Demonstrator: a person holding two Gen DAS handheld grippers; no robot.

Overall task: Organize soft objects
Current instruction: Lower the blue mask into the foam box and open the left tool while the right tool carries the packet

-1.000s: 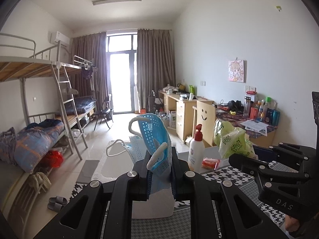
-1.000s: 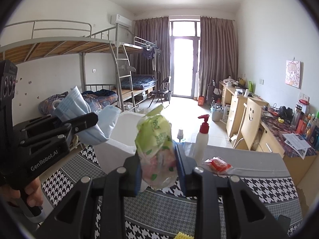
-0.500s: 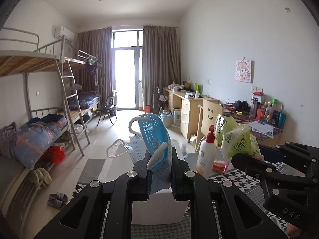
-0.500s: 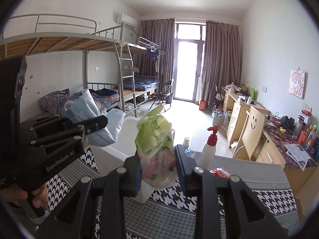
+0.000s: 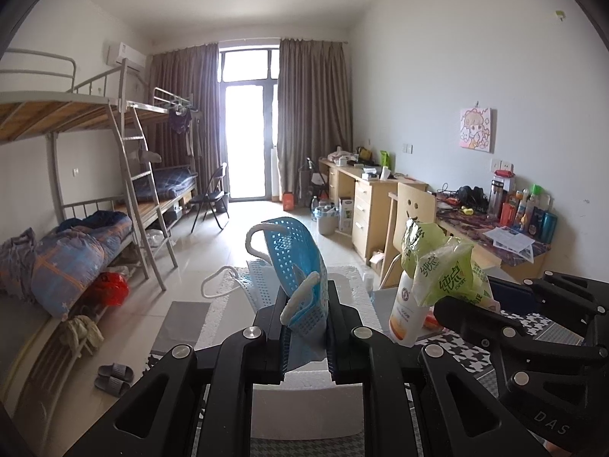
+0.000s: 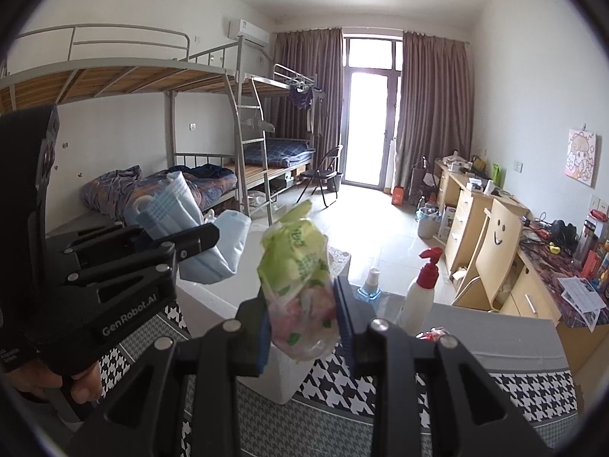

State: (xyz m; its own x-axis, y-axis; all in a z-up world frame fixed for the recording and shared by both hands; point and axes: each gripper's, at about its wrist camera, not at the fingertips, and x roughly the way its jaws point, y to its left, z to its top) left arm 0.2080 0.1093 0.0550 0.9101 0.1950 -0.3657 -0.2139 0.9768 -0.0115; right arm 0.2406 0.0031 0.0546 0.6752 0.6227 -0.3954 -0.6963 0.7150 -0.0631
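A light blue pleated fabric face mask (image 5: 300, 266) with white loops and a green printed plastic tissue pack (image 6: 298, 285) are seen. A black-and-white houndstooth, grey-bordered tablecloth (image 6: 525, 388) is shown beneath a white pump bottle with a red cap (image 6: 420, 289).

We are in a shared dormitory room: metal bunk beds (image 6: 160, 87) with ladders, wooden desks (image 5: 375, 205) along one wall, a curtained balcony door (image 6: 369, 114).

white box (image 5: 304, 403) largely hidden behind tongs
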